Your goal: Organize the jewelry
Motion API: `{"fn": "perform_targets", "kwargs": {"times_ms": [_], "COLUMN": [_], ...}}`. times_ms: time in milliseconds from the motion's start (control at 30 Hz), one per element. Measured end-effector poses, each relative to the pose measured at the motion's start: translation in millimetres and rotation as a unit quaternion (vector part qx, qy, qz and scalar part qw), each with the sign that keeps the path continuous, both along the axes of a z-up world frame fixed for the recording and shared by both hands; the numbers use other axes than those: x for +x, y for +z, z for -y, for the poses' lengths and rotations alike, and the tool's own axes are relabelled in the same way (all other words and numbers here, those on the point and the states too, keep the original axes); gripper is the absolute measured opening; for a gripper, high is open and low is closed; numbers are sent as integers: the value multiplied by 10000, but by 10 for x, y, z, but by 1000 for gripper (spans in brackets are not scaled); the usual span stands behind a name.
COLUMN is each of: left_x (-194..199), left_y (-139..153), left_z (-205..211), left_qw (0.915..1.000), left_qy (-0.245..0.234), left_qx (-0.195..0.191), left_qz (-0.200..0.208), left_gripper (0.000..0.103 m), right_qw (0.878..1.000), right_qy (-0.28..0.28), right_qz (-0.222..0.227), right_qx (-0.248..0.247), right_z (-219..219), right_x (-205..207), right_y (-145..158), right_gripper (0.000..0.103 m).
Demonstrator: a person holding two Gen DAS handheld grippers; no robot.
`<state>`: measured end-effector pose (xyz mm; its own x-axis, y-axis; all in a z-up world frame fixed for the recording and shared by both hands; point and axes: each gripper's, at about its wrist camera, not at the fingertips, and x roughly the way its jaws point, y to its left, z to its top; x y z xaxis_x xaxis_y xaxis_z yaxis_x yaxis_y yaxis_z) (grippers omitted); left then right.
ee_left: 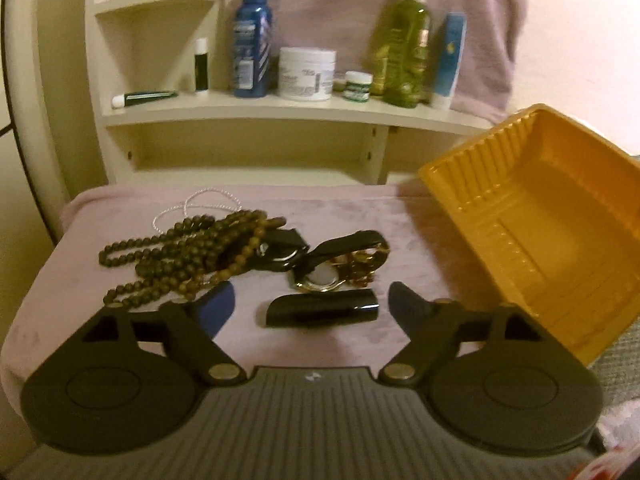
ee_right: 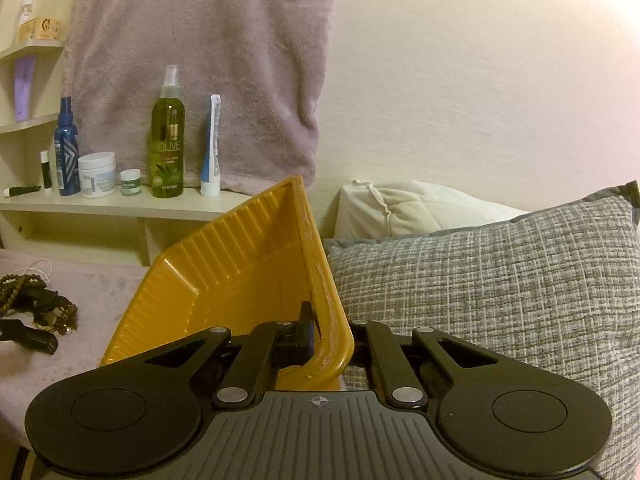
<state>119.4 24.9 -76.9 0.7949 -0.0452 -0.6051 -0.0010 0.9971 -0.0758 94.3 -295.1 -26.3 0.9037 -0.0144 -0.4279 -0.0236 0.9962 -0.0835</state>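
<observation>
Hand-held gripper (ee_left: 310, 302) over pink blanket (ee_left: 360, 344) near shelf (ee_left: 280, 114).

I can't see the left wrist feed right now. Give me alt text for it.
The open left claw hovers with a black tube lying between its fingers, on a pink cloth. Beyond lie dark bead necklaces and a gold-rimmed watch; a tilted yellow tray stands at right.

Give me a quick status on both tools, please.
Left tool open over black tube. Right tool shut on yellow tray rim. Nothing blocking.
</observation>
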Motion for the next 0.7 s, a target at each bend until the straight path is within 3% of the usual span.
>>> {"fn": "perform_targets", "kwargs": {"times_ms": [300, 500, 700], "left_x": [90, 136, 200], "left_y": [-213, -280, -319], "left_z": [207, 350, 291], "left_qw": [9992, 9984, 9973], "left_qy": [347, 467, 658], "left_qx": [11, 293, 245], "left_qz": [-185, -99, -209], "left_gripper": [90, 90, 82], "right_qw": [10000, 10000, 10000], "right_qy": [7, 17, 17], "right_qz": [-1, -11, -14], "right_qx": [-22, -20, -20], "right_z": [-8, -1, 3], "right_x": [9, 20, 24], "right_y": [1, -3, -6], "right_gripper": [6, 6, 6]}}
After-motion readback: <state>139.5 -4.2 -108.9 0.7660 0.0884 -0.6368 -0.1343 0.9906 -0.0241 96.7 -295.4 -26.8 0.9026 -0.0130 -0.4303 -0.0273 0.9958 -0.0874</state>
